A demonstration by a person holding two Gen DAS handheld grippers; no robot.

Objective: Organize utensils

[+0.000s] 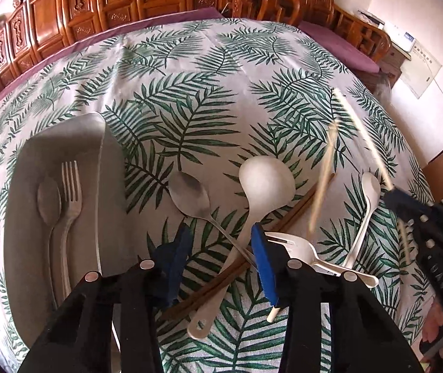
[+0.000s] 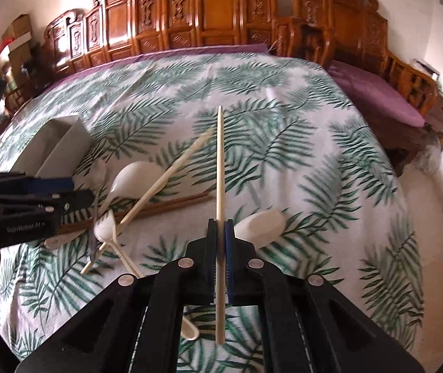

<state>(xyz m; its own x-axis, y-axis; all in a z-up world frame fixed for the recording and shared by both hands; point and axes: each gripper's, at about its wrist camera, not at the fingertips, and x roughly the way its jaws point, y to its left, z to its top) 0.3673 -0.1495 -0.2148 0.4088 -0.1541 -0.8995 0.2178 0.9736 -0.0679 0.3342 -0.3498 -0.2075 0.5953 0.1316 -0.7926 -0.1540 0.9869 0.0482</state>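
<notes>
Utensils lie jumbled on a leaf-print tablecloth (image 1: 190,99): the right gripper (image 2: 220,227) clamps one pale chopstick (image 2: 220,168), while the left gripper (image 1: 218,248), jaws partly apart, straddles a metal spoon (image 1: 190,195) and a white ladle (image 1: 265,183) beside a grey tray (image 1: 28,248) holding a fork (image 1: 70,192).

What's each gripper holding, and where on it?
Right gripper: shut on a pale chopstick, near its lower end. Left gripper: open over the metal spoon's handle, nothing gripped.
</notes>
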